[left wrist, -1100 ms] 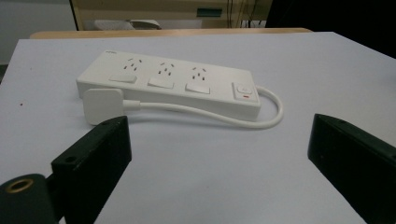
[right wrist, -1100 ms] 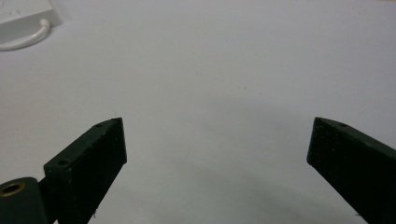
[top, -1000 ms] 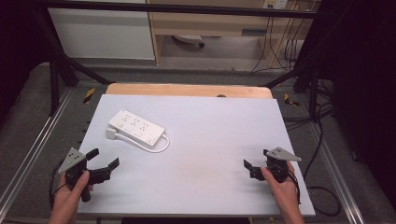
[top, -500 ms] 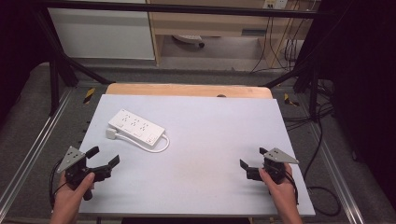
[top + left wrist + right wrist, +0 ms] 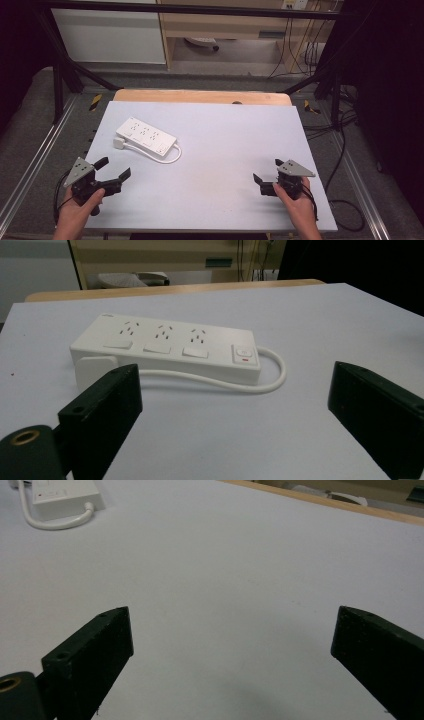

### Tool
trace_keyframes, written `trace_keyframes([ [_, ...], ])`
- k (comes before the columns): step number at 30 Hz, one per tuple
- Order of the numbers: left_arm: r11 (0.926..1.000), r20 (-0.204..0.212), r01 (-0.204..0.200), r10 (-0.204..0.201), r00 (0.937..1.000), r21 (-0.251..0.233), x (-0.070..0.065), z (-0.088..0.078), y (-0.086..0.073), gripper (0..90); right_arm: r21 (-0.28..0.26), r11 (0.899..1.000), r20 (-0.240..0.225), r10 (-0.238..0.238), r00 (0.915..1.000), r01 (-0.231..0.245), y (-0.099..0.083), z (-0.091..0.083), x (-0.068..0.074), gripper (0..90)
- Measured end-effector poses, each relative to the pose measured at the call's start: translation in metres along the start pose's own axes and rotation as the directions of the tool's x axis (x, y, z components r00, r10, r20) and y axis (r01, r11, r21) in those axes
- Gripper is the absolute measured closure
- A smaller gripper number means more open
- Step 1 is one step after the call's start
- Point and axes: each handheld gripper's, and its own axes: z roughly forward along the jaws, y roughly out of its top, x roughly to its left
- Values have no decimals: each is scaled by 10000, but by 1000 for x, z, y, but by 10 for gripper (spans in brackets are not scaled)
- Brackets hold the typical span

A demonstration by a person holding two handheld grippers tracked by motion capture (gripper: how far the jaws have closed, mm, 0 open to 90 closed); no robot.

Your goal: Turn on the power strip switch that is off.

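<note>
1. Your left hand [image 5: 80, 207] enters from the bottom-left corner of the high view and grips the left tongs [image 5: 114, 170] from below, at the near-left edge of the surface [image 5: 225, 150]. The grey three-cornered plate sits on top, tilted to the left.
2. The left tongs point forward and to the right, toward the power strip [image 5: 146, 137]. Their jaws stand wide apart with nothing between them.
3. Your right hand [image 5: 295, 202] enters from the bottom right and holds the right tongs [image 5: 266, 175] near the near-right edge of the surface. These tongs point to the left and slightly forward.
4. The right tongs' jaws also stand wide apart and hold nothing; in the right gripper view, bare surface lies between them.
5. The white power strip lies flat on the far-left part of the surface, set diagonally. In the left gripper view it [image 5: 167, 342] sits ahead of the jaws, near but apart from them.
6. The strip carries three socket groups and a switch [image 5: 243, 353] at its right end in that view. Its white cord [image 5: 240, 384] loops from that end back along the near side to a white plug [image 5: 95, 369] at the strip's left end.
7. The right tongs are well apart from the power strip.
</note>
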Motion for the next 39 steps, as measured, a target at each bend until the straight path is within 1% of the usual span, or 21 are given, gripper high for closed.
trace_keyframes([
  [2, 10000, -45, 49, -49, 10000, -62, 1, -1, 2, 73, 58, 10000, 95, 80, 9999, -80, -1, 1, -2, 37],
  [8, 10000, -100, 11, -11, 9999, -22, 5, 0, 5, 73, 52, 9998, 116, 173, 9998, -174, -1, -1, -2, 34],
  [11, 9999, -122, 162, -162, 9998, -3, 8, 2, 7, 75, 77, 9999, 91, 117, 9999, -118, -1, 0, -2, 33],
  [12, 9999, -122, 162, -162, 9998, -3, 8, 2, 7, 75, 78, 10000, 96, 53, 9999, -54, -1, 0, -1, 33],
  [16, 9998, -130, 181, -180, 9998, 70, 9, 5, 13, 76, 69, 10000, 44, 58, 10000, -58, 0, 1, 0, 33],
  [17, 9998, -68, 133, -132, 9999, 144, 8, 6, 14, 76, 72, 10000, 44, 54, 10000, -54, 0, 0, 0, 33],
  [19, 9997, -82, -5, 7, 10000, 236, 8, 8, 17, 76, 56, 10000, 50, 23, 10000, -23, 0, 0, 0, 33],
  [22, 9993, -68, -154, 157, 9999, 343, 9, 12, 21, 76, 7, 9999, 46, 149, 9999, -149, 0, -1, 0, 33],
  [28, 9991, 0, -148, 148, 9999, 391, 9, 19, 28, 75, 0, 9998, 37, 203, 9998, -203, 0, 1, -2, 34],
  [30, 9992, -25, -32, 33, 10000, 406, 12, 22, 32, 76, -56, 9998, -19, 214, 9998, -214, 1, 1, -2, 34],
  [33, 9991, -89, 3, 1, 10000, 428, 16, 27, 36, 75, -19, 9999, -63, 168, 9998, -168, 1, 2, -2, 33],
  [38, 9992, -144, -15, 21, 9999, 408, 18, 30, 41, 71, -45, 9999, -148, 141, 9998, -142, 1, 3, -1, 32],
  [39, 9993, -141, -109, 114, 9998, 361, 18, 32, 43, 62, -43, 9999, -185, 135, 9997, -136, 1, 3, -1, 32],
])
